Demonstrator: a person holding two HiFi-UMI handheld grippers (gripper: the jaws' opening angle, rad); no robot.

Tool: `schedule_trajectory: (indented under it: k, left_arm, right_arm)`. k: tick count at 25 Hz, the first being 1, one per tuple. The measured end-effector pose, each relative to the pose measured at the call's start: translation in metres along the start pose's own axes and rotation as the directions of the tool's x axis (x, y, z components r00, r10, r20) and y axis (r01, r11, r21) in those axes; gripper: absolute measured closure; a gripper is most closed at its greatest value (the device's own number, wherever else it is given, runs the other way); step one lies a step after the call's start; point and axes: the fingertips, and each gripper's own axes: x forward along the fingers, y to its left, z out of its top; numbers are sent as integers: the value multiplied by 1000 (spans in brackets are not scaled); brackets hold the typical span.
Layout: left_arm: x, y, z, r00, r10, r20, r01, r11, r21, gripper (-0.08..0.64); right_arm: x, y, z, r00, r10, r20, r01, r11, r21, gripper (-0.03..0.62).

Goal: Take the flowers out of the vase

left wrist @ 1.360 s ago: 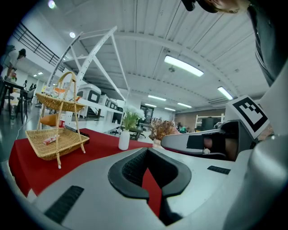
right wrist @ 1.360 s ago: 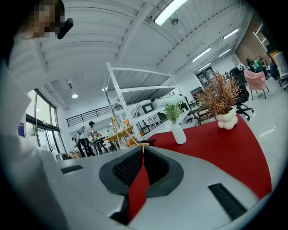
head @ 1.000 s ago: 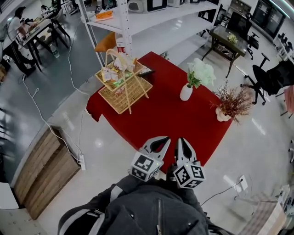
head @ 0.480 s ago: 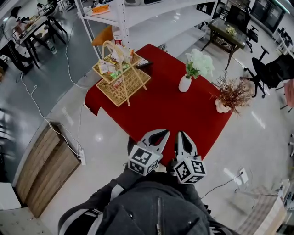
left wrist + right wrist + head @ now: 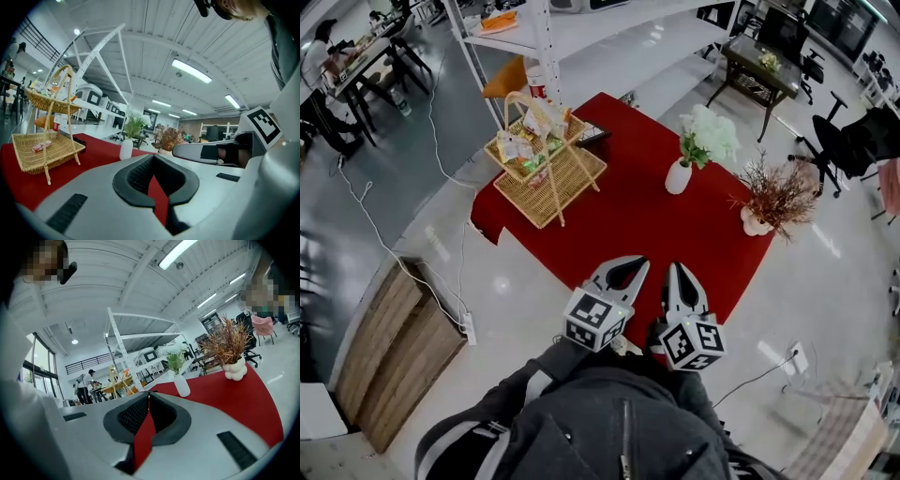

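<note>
From the head view: shows the left gripper (image 5: 630, 268) and the right gripper (image 5: 680, 270) side by side at the near corner of the red table (image 5: 619, 230), both closed to the tips and holding nothing. Places the white vase (image 5: 678, 176) upright on the far part of the table, with the pale flowers (image 5: 711, 134) standing in it, well apart from both grippers. Places also a pot of dried twigs (image 5: 767, 202) near it to the right, and a wicker basket (image 5: 546, 169) to the left. Judged as the approach only, with no stem touched yet. From the left gripper view: confirms jaws meeting at the front, with only the red of the table visible through the slit behind them and nothing pinched. Looks almost level toward the basket, the vase and the twigs. From the right gripper view: same closed, empty jaws, pointing toward the vase, with the twigs on its right. Possible trouble from here: arriving at the stems with jaws closed, and so pushing the slim vase over instead of gripping. Pulling the stems sideways and not upward, and so dragging or tipping the vase if not steadied by the other gripper. Brushing the dried twigs with the right gripper on the way. Pinching the soft blooms instead of the stems, and so crushing them.
</note>
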Motion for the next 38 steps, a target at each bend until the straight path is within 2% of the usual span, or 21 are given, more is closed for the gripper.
schedule_trajectory:
  k: [12,27,38]
  left_arm:
    - [45,24,11,997,-60,-38,60,998,-2,551]
    - [89,57,14,997,-51,-61,48,997,-55,551]
    - [135,76,27,995,-78,-64,75,996,-53,551]
  right_arm:
    - [25,-26,3,997,-78,17,78,996,42,577]
    - [69,-61,9,993,-111,-27,112,993,35,577]
    - [105,-90,32,989,-148,-5,148,989,23,577]
